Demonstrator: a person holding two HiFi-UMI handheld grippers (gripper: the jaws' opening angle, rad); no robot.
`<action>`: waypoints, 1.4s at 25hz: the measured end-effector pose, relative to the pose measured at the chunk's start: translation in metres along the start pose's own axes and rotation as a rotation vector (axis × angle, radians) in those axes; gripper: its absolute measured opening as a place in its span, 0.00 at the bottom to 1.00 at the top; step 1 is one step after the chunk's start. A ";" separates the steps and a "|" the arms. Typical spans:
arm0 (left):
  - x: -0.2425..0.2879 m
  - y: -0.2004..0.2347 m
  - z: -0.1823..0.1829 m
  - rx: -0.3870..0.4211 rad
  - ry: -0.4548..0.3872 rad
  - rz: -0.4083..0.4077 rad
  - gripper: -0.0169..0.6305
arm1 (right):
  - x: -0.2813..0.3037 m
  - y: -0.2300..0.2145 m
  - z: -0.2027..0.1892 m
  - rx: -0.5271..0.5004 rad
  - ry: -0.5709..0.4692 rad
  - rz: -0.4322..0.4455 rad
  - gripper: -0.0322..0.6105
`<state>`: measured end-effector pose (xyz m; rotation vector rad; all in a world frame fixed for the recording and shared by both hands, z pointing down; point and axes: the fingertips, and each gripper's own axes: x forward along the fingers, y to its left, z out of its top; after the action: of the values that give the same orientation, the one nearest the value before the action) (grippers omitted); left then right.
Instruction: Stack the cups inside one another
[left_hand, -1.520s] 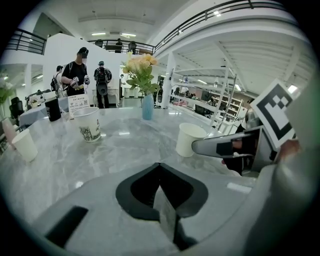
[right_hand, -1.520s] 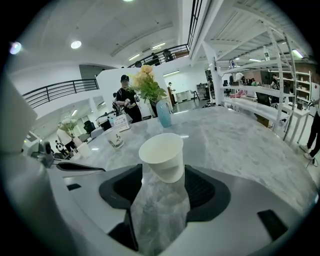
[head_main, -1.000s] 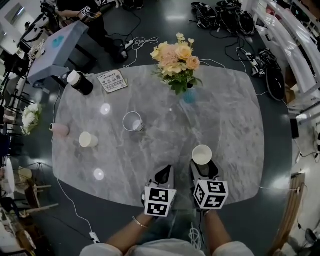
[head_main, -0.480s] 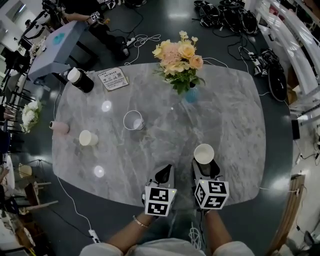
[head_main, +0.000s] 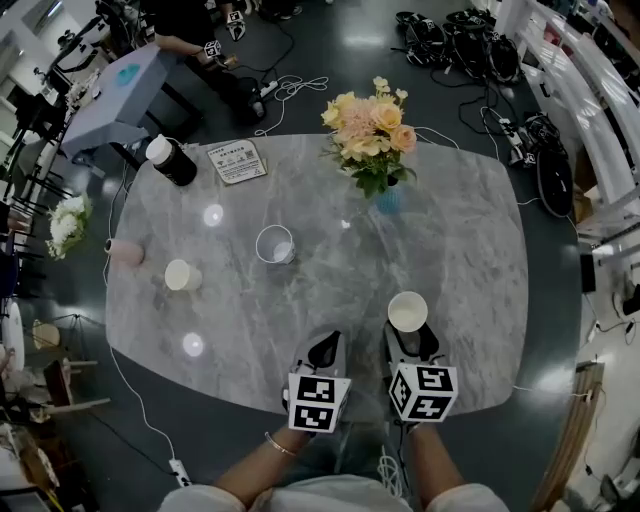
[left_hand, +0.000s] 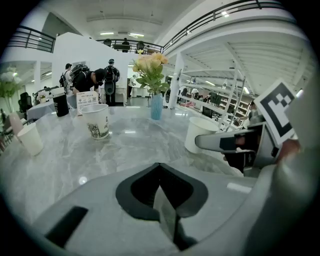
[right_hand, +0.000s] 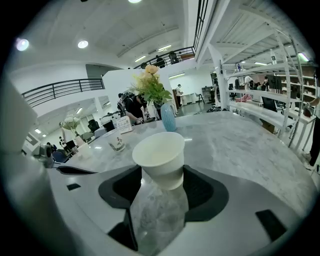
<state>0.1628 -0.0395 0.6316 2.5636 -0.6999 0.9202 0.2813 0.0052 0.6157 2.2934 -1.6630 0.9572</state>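
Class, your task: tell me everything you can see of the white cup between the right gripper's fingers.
The white cup is plain and unprinted, tapering toward its base, and looks like paper. Its pale inside is empty. It is mouth-up and leans slightly. The right gripper has its fingers closed on the cup's lower part, one at each side. The cup is over the near right part of the grey marble table, apart from the other cups. Whether its base touches the table cannot be told.

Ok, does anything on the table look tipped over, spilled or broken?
Nothing stands out. The printed cup, cream cup and pink cup look upright on the marble table, the white cup sits in the right gripper, and no spill shows.
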 end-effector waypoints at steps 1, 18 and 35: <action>-0.002 0.003 0.001 -0.004 -0.005 0.005 0.02 | 0.000 0.003 0.002 -0.005 -0.002 0.004 0.41; -0.053 0.072 0.019 -0.154 -0.109 0.154 0.02 | 0.015 0.088 0.053 -0.150 -0.026 0.137 0.41; -0.097 0.146 0.022 -0.298 -0.182 0.320 0.02 | 0.051 0.174 0.106 -0.271 -0.061 0.292 0.41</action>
<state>0.0292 -0.1379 0.5712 2.3250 -1.2277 0.6159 0.1774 -0.1506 0.5204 1.9599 -2.0513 0.6625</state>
